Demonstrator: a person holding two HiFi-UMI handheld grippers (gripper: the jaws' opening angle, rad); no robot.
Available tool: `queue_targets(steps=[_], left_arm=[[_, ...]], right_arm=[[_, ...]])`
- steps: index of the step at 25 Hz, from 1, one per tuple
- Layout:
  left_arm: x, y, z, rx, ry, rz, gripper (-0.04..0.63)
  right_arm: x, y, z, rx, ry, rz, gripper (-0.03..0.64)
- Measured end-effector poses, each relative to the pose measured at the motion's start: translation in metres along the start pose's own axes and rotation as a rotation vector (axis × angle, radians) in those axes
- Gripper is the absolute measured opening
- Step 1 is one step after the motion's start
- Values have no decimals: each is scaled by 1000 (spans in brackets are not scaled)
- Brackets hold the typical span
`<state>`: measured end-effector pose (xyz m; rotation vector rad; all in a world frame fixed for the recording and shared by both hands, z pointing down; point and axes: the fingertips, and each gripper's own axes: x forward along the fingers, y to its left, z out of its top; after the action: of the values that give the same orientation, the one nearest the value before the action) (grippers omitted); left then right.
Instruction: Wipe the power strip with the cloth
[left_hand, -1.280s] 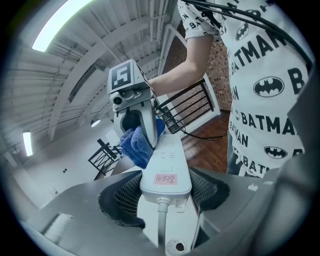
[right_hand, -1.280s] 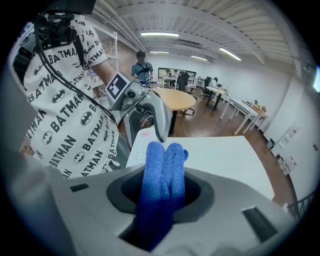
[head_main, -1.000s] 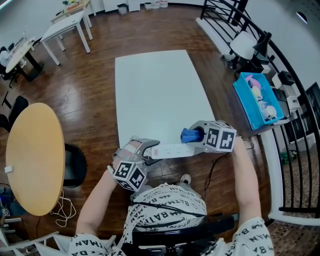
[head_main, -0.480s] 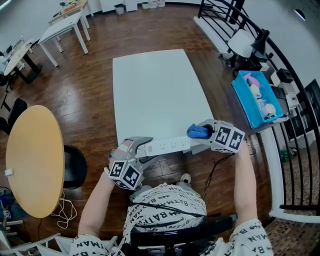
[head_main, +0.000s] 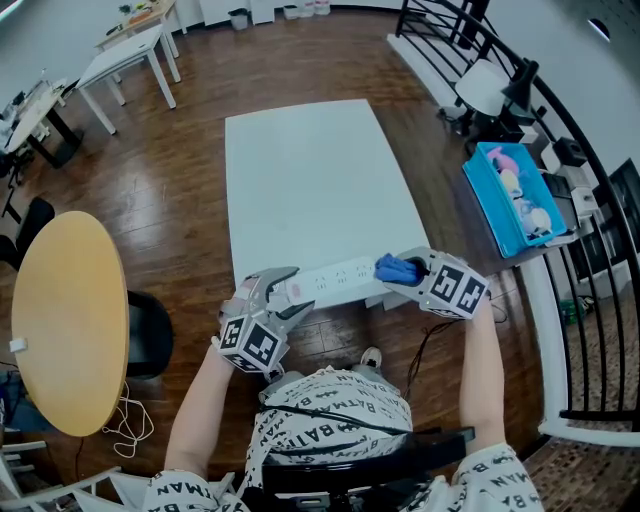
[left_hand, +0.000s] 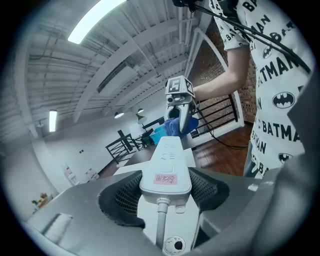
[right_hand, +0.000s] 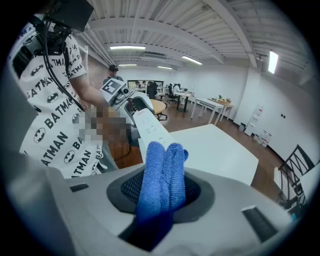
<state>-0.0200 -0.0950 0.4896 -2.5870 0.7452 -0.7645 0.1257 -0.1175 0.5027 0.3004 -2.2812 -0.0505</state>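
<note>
A long white power strip (head_main: 335, 282) hangs in the air over the near edge of the white table (head_main: 310, 180). My left gripper (head_main: 272, 293) is shut on its cord end, and the strip (left_hand: 167, 162) with its pink label sits between the dark pads. My right gripper (head_main: 407, 270) is shut on a folded blue cloth (head_main: 394, 268) and holds it against the strip's far end. In the right gripper view the cloth (right_hand: 161, 182) stands between the jaws, with the strip (right_hand: 150, 129) just beyond it. The strip's cord (left_hand: 161, 231) runs back under the left gripper.
A round wooden table (head_main: 65, 315) and a dark chair (head_main: 150, 330) stand at the left. To the right are a blue bin (head_main: 512, 195) on a shelf and a black railing (head_main: 590, 200). White desks (head_main: 130, 50) stand at the back left.
Both grippers have shifted a little with the strip. The strip has tilted, its right end now higher, and the cloth has slid toward that end.
</note>
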Motion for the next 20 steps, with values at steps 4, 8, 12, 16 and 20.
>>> queue_targets(steps=[4,8,12,16,20], left_arm=[[1,9,-1,-27,1,28,288],[5,13,-1,-51,4,48,288],[10,13,0,-83,2,61,288],[16,14,3,-120,-8,71,288],[22,16,2,-159,-17,89,288]], right_arm=[[1,7,6,17,-21,-3,133],[8,13,12,28,-50,-10,133],[15,16,13,40,-73,-15,133],[24,24,28,41,-124,5,133],[33,35,55,42,-168,28,133]])
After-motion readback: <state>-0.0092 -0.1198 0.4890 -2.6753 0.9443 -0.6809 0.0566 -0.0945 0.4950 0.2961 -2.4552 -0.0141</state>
